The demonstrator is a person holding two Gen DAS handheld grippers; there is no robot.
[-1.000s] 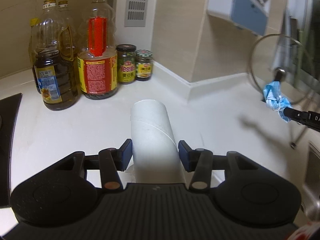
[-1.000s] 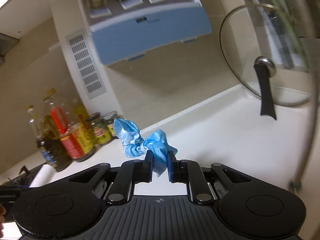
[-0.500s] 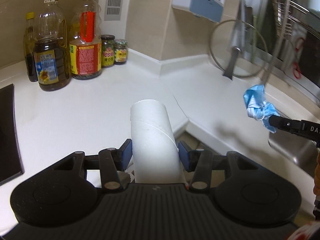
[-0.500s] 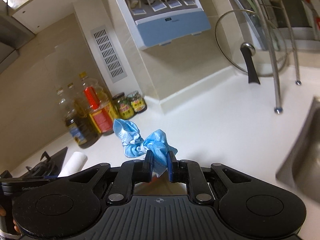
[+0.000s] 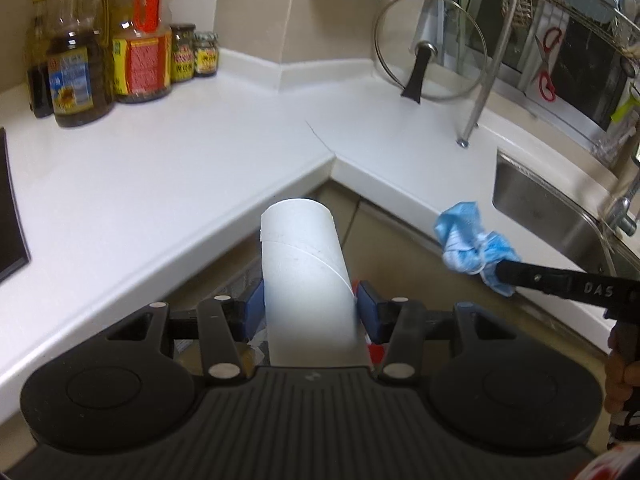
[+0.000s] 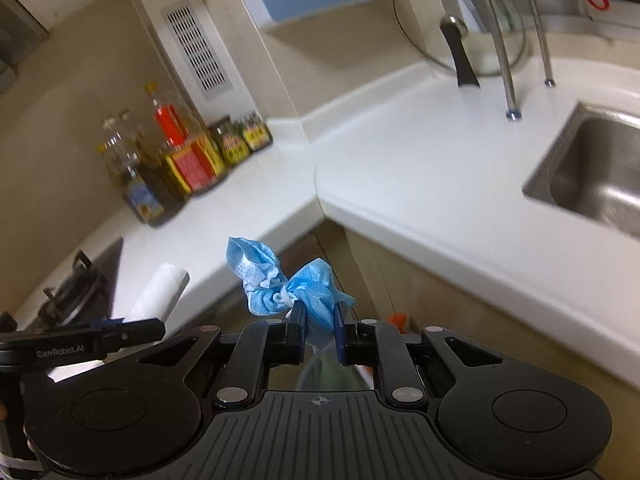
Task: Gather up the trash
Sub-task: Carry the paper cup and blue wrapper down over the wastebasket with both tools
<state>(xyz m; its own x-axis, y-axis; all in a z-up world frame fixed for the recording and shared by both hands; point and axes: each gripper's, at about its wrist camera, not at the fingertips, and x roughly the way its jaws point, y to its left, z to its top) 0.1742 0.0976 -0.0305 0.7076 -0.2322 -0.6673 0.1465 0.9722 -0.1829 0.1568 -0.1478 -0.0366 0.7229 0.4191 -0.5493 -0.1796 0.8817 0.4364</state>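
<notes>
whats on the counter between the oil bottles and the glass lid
Nothing: in the left wrist view the white counter lies bare from the oil bottles and jars to the glass lid.

Two jars (image 5: pixel 194 56) – one lid (image 5: pixel 430 46)

Even indoor light, glare on the white counter (image 5: pixel 168 168), fisheye-bent edges, right view motion-blurred.

Crumpled blue mask (image 6: pixel 286 284) between right gripper (image 6: pixel 318 322) pads.
</notes>
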